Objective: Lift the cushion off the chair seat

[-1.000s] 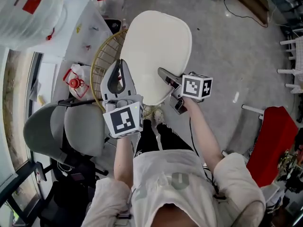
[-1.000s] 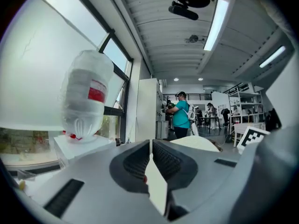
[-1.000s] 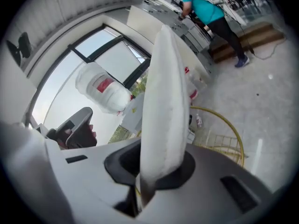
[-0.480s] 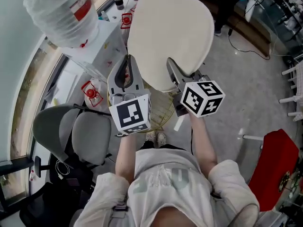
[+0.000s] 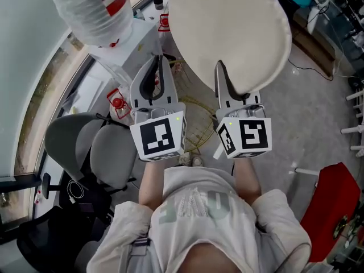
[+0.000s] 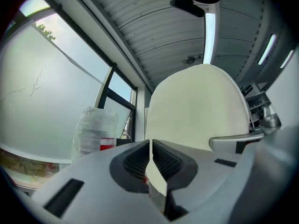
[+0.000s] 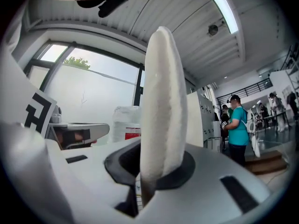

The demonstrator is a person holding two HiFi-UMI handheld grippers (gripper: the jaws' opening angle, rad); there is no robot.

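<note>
Cushion (image 5: 230, 33): cream, rounded; it hung in the air, clear of the wire chair (image 5: 196, 121) below.
Right gripper (image 5: 220, 73): jaws were clamped on the cushion's lower edge.
Left gripper (image 5: 158, 67): jaws were together with nothing between them, just beside the cushion's rim.
Surroundings: grey office chair (image 5: 111, 152) stood at the left.

Grey floor (image 5: 318, 124) — a grey office chair (image 5: 108, 152) stands at its left, a red object (image 5: 327, 201) right.
</note>
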